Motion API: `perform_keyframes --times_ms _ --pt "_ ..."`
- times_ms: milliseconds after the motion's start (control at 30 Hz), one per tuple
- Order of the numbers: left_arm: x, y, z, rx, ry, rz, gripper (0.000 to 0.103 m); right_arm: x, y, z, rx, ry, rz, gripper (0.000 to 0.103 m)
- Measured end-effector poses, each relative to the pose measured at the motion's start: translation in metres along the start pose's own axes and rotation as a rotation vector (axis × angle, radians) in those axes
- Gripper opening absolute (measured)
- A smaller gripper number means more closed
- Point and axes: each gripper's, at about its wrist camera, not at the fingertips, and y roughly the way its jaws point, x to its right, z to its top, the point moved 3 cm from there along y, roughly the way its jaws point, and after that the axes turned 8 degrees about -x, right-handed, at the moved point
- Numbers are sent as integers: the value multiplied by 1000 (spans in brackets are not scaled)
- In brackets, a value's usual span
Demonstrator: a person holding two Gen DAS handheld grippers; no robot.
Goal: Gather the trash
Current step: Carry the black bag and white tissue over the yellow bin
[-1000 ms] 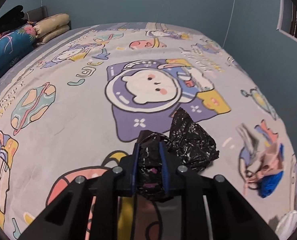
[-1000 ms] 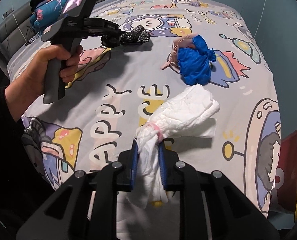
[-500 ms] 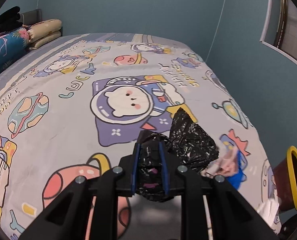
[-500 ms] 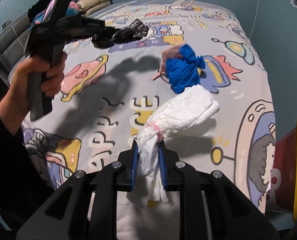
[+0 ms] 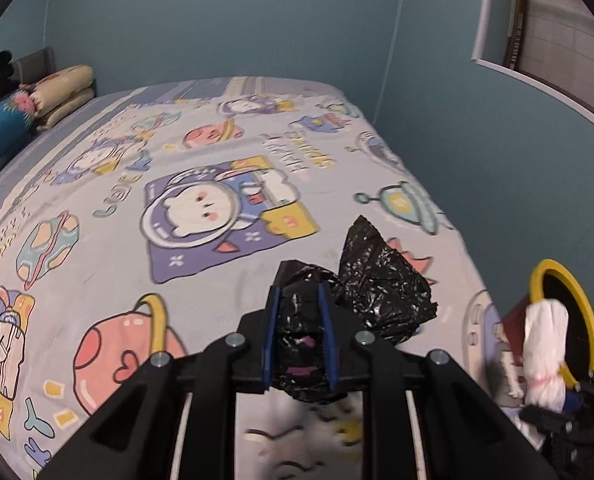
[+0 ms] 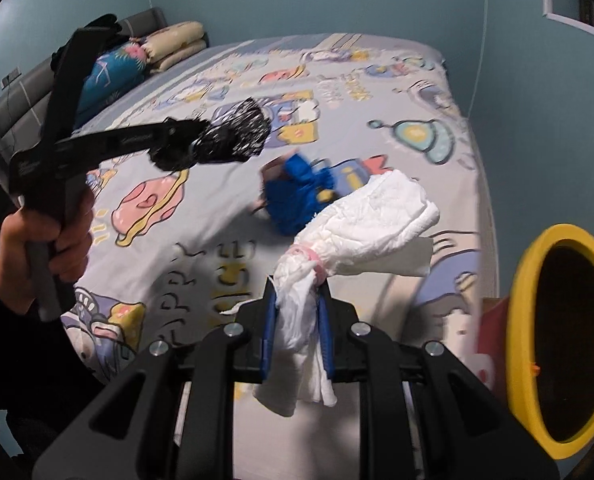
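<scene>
My left gripper [image 5: 299, 294] is shut on a crumpled black plastic bag [image 5: 381, 284], held in the air above the bed; the same bag [image 6: 233, 134] shows at the upper left of the right wrist view. My right gripper [image 6: 297, 286] is shut on the tied neck of a white plastic bag [image 6: 373, 212] with a pink band. That white bag [image 5: 545, 344] also appears at the right edge of the left wrist view, in front of the bin. A blue and pink bundle of trash [image 6: 297, 192] lies on the bed. A red bin with a yellow rim [image 6: 525, 280] stands beside the bed at the right.
The bed carries a cartoon-print sheet [image 5: 97, 240]. Pillows and a folded blanket [image 5: 57, 96] lie at the headboard on the far left. Teal walls close in behind and to the right. A person's hand [image 6: 53, 248] grips the left tool's handle.
Both grippers have risen and swung to the right with their bags still held. The yellow-rimmed bin has come into both views, now large at the right.
</scene>
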Motion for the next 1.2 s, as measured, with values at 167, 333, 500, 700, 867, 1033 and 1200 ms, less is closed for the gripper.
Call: perform_keyframes --times_ms 167,333,500,700,867,1033,1200 --pt "47 -17 6 29 54 -39 18 36 -26 0 54 39 -47 18" --pt "92 -32 9 64 122 -66 18 71 -53 -4 102 86 -96 18" --pt "134 -43 11 85 173 -106 18 108 -77 -9 144 130 -150 18" --pt "181 -50 12 113 238 -147 18 142 -94 -19 170 179 -207 18" --pt "223 -48 11 135 297 -180 18 170 -102 -27 180 222 -245 18" --pt "258 -41 9 138 343 -210 18 194 -106 -36 182 266 -278 18" --pt "293 -32 5 141 385 -241 18 213 -104 -47 176 302 -304 18"
